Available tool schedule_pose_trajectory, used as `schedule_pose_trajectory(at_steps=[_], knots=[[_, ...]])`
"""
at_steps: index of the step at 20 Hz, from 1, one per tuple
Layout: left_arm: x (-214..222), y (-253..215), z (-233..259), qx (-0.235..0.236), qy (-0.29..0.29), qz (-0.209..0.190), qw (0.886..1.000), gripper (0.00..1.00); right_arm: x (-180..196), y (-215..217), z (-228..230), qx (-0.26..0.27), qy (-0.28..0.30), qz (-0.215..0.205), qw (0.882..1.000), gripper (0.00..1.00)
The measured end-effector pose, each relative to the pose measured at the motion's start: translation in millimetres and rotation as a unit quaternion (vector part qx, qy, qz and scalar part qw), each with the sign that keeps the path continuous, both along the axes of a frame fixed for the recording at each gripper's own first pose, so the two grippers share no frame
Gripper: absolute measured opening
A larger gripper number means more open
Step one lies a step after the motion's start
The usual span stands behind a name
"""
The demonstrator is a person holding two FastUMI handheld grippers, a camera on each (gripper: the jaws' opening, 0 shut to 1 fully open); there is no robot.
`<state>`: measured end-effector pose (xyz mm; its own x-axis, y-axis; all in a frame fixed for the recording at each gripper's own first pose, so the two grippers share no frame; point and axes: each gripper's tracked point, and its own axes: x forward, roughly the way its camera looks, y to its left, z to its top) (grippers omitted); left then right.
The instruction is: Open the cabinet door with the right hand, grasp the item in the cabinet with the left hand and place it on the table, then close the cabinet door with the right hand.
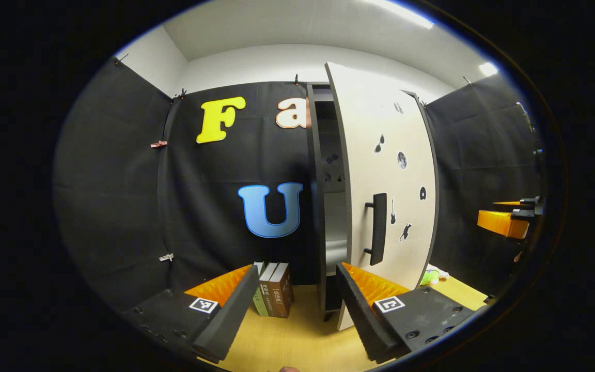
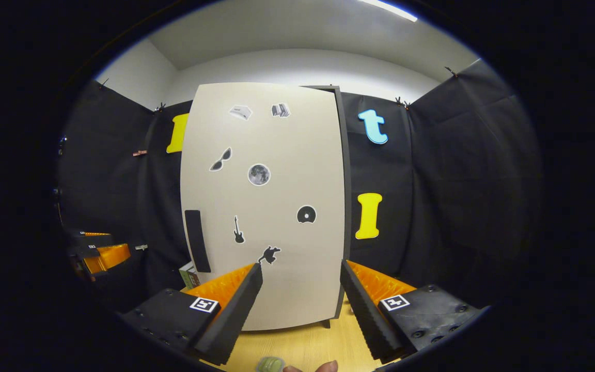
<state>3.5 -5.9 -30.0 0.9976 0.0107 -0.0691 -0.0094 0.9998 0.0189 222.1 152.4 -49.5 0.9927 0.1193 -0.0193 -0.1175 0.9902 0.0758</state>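
Both sets of jaws stood spread with nothing between them. The left gripper hovered low over the wooden table, its fingers pointing at the foot of the cabinet. The cabinet door was swung partly open, hinged on the far side from that camera, so that a narrow slice of the interior showed between the dark frame and the door's edge. Shelves could be made out in that gap, but whatever item lay inside was too dark and too narrow a sight to tell. The door's dark bar handle stood upright on the pale panel, among small black stickers.

Just left of the cabinet, a few books stood upright on the table against the black cloth wall. At the right rim of the left gripper view the other gripper appeared, well apart from the door.

In the right gripper view, the right gripper faced the door's front squarely, apart from it, with the handle off to the left of its fingers. The left gripper showed at the far left edge, and fingertips of a hand peeked in at the bottom.
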Motion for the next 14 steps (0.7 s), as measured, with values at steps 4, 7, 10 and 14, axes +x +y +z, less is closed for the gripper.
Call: schedule_pose_trajectory(at_steps=[4, 7, 10, 14], knots=[[0.4, -2.9, 0.8, 0.003, 0.001, 0.001, 1.000, 0.94, 0.1, -1.7, 0.4, -0.002, -0.001, -0.001, 1.000, 0.98], [1.1, -5.3, 1.8, 0.002, 0.000, 0.000, 1.000, 0.94, 0.4, -2.7, 0.2, -0.003, -0.001, -0.001, 1.000, 0.98], [2.5, -7.8, 3.9, 0.006, 0.000, -0.001, 1.000, 0.95, 0.4, -3.5, 0.5, -0.003, -0.001, -0.002, 1.000, 0.98], [3.3, -8.9, 4.1, 0.007, 0.000, -0.001, 1.000, 0.94, -0.5, -5.0, 1.2, -0.002, -0.002, -0.003, 1.000, 0.98]])
